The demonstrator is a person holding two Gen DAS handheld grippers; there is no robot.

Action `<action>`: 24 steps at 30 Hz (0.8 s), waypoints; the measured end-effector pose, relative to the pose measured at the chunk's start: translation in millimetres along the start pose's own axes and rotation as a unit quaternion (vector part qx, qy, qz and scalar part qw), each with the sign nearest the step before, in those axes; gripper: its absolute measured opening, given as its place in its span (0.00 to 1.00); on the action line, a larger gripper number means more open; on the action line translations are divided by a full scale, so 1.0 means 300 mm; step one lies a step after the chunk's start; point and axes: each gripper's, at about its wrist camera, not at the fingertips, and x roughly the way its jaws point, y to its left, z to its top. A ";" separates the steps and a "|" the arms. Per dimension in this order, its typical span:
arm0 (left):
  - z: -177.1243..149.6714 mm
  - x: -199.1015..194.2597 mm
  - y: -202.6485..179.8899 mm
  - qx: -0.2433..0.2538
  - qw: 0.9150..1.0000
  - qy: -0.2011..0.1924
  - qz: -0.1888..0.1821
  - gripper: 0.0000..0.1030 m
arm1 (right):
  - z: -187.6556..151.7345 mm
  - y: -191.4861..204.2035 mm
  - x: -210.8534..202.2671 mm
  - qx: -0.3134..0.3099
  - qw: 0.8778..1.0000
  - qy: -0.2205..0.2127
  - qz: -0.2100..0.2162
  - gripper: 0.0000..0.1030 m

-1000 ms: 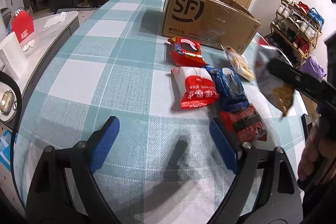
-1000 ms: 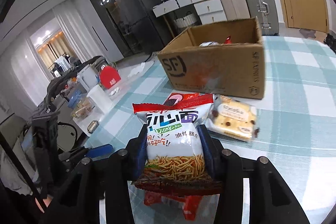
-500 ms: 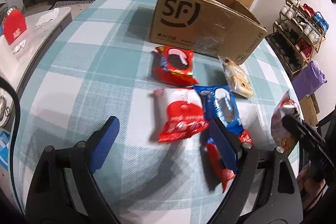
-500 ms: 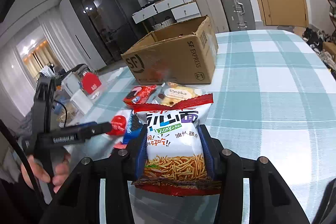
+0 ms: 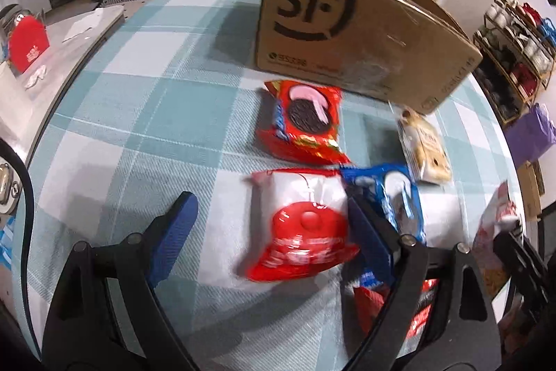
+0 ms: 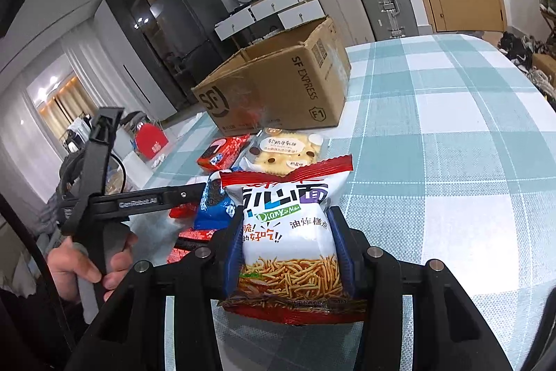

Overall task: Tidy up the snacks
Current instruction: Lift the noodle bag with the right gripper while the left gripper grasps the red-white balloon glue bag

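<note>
A counter (image 5: 114, 99) covered in a teal and white check cloth is seen, with an open cardboard box (image 5: 351, 33) standing toward its far side. Wide bare cloth is left to the left of the snacks in the left wrist view, and to the right of them in the right wrist view, out to the counter's rounded edge.

In front of the box, a red cookie pack (image 5: 304, 120) and a pale cracker pack (image 5: 425, 141) are laid. Nearer, a red and white packet (image 5: 302, 225) is flanked by the left gripper (image 5: 274, 232), whose blue fingers are spread wide apart around it; contact cannot be told through the blur. A blue cookie pack (image 5: 399, 200) lies just beside that gripper's right finger, and another red packet (image 5: 417, 301) is partly hidden beneath it.

The right gripper (image 6: 288, 252) is clamped on a noodle snack bag (image 6: 288, 225), held upright above the cloth.
</note>
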 end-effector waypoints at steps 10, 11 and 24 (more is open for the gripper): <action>-0.009 0.003 0.004 0.029 0.999 -0.012 0.006 0.83 | -0.004 -0.009 0.002 0.012 1.000 0.002 -0.003 0.44; -0.014 0.000 0.005 0.031 0.999 -0.013 0.005 0.83 | -0.005 -0.009 0.002 0.013 1.000 0.003 -0.005 0.44; -0.035 -0.032 0.024 0.064 0.998 -0.027 -0.003 0.46 | 0.000 -0.025 0.006 0.021 1.000 0.003 -0.020 0.45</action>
